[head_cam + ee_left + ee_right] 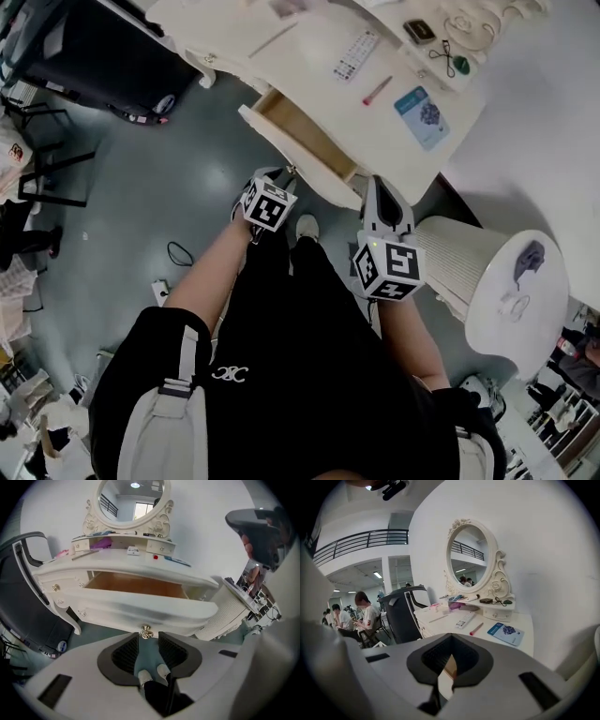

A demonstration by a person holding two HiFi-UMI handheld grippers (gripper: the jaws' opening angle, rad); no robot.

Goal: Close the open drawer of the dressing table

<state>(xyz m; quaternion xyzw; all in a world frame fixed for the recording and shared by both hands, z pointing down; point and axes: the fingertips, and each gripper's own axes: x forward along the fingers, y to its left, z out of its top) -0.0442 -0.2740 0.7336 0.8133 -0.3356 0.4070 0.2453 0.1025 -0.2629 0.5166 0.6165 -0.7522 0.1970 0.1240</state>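
The white dressing table [309, 47] has its drawer [302, 139] pulled out, showing a bare wooden bottom [136, 584]. The drawer's curved white front [140, 611] carries a small metal knob [146, 632]. My left gripper [148, 638] stands open just under that front. The knob sits at the mouth of its jaws and the pads do not press on it. In the head view the left gripper [276, 178] is at the drawer's near edge. My right gripper [384, 195] hovers beside the drawer's right end; its jaws [450, 660] look shut with nothing held.
A ribbed white cylinder with a round top [469, 267] stands right of the drawer. A dark chair [26, 592] is at the table's left. A remote [355, 56], a red pen [377, 90] and a blue card [422, 114] lie on the tabletop. People sit far off [365, 613].
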